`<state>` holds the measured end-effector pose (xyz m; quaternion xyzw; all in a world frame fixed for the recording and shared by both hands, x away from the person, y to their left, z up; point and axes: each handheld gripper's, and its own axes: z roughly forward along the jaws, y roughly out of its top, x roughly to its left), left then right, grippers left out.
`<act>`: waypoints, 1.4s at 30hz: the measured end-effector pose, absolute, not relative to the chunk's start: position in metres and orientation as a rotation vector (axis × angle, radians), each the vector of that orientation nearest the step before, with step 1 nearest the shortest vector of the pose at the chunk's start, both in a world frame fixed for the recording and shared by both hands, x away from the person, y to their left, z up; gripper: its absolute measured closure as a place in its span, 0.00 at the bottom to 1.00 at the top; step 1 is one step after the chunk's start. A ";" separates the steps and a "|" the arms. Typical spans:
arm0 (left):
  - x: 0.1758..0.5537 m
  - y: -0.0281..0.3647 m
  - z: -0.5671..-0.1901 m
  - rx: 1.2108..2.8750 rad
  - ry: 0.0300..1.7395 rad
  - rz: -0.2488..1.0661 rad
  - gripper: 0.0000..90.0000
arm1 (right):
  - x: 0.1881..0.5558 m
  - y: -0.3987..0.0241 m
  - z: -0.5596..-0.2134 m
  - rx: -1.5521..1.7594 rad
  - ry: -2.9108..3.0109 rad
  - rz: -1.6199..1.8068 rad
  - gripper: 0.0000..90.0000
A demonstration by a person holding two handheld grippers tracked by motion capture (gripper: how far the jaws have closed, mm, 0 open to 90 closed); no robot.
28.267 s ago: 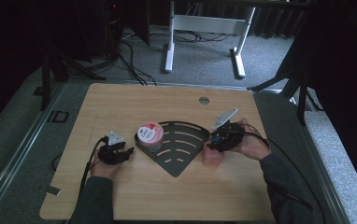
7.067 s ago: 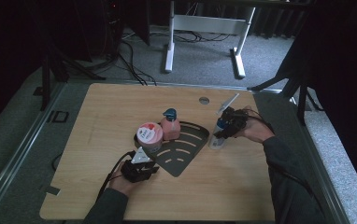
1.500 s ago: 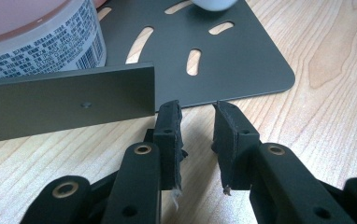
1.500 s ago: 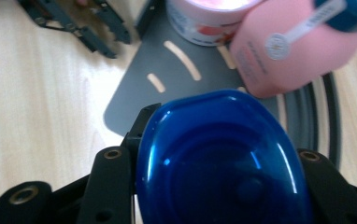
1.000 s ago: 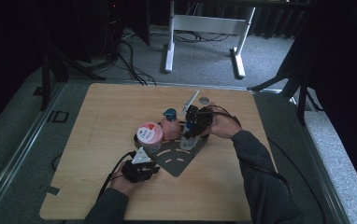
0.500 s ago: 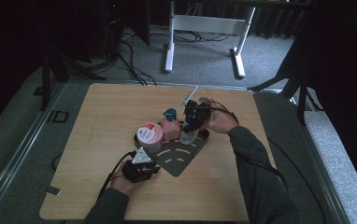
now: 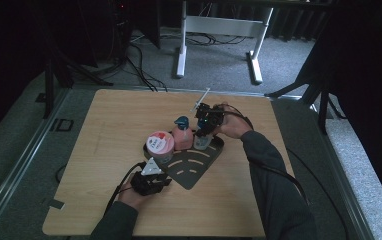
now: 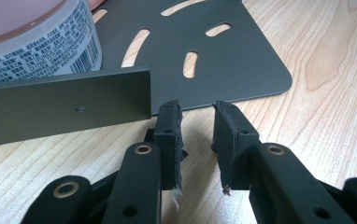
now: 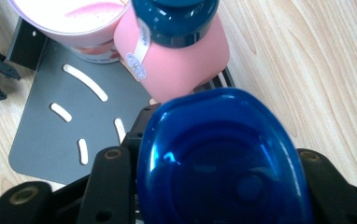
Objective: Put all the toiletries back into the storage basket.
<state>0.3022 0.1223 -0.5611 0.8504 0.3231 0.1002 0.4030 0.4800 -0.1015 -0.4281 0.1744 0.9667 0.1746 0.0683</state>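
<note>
Carried leftward since a second ago: blue-capped bottle [image 7: 202, 141] clamped in right gripper [image 7: 205, 131], now over dark rack's [image 7: 194, 172] far right corner, just beside pink bottle [image 7: 181, 136]. Placing step under way; next, likely lowered upright, then released. Left gripper [image 7: 154, 181], jaws apart and empty, braced at rack's near left edge, forearm low.
</note>
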 end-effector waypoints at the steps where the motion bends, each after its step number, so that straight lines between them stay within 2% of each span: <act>1: 0.302 0.122 -0.561 2.149 0.815 0.254 0.80 | 0.481 -0.101 -0.428 0.532 2.915 0.524 0.59; 34: 0.303 0.121 -0.561 2.155 0.807 0.251 0.80 | 0.501 -0.092 -0.432 0.590 2.875 0.585 0.59; 42: 0.303 0.120 -0.561 2.155 0.807 0.252 0.80 | 0.501 -0.092 -0.432 0.611 2.840 0.603 0.54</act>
